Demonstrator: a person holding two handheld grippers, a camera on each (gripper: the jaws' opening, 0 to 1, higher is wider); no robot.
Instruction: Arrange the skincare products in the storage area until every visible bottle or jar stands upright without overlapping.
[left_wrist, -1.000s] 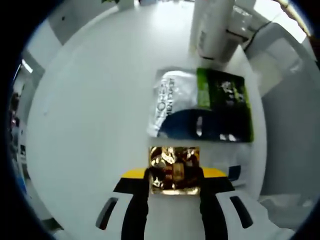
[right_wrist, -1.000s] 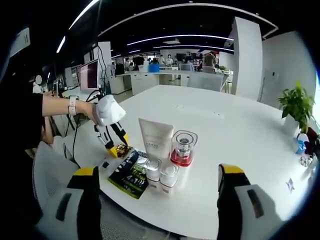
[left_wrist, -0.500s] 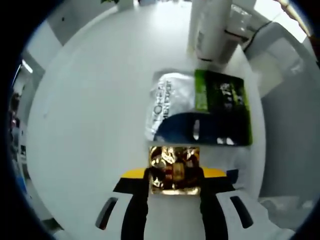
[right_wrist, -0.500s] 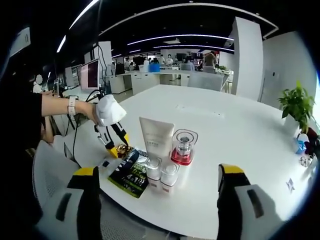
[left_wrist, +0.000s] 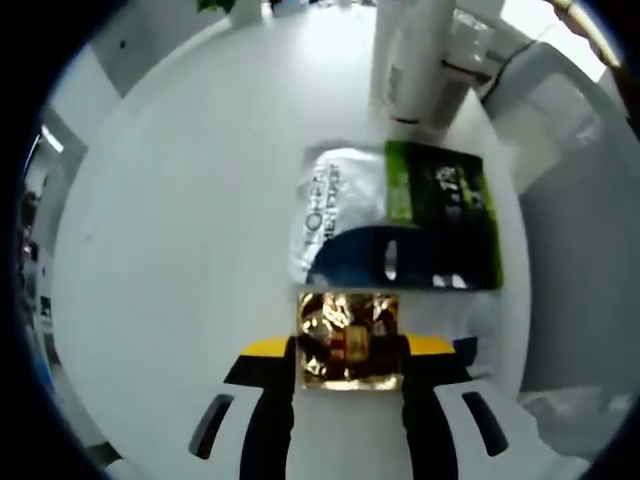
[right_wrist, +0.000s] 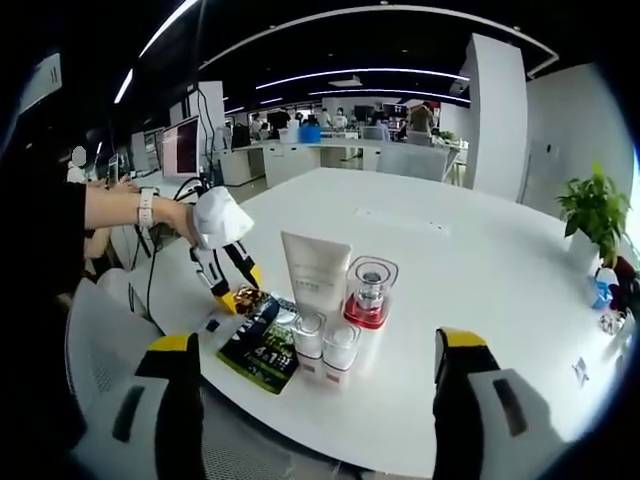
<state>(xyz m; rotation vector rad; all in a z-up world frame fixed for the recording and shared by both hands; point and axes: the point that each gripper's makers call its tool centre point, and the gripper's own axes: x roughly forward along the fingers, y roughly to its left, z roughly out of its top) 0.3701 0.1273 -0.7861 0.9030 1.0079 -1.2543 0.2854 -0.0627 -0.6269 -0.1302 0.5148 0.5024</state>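
Left gripper (left_wrist: 348, 345) clenched one gold jar (left_wrist: 349, 340) at the white table's (right_wrist: 480, 270) near edge, beside two flat sachets (left_wrist: 400, 215). Rightward, one tube (right_wrist: 315, 275) stood upright, then two small jars (right_wrist: 325, 345) and one red-based bottle (right_wrist: 367, 295). Right gripper (right_wrist: 310, 400) hung wide apart.

Left tongs (left_wrist: 350, 352) clamped shut (low, angled down); right tongs (right_wrist: 310, 385) spread wide.

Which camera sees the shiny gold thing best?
The left gripper view: the shiny gold foil-wrapped item sits close and large, pinched in the left tool. In the right gripper view it is a tiny gold speck beside the flat green-and-black packet.
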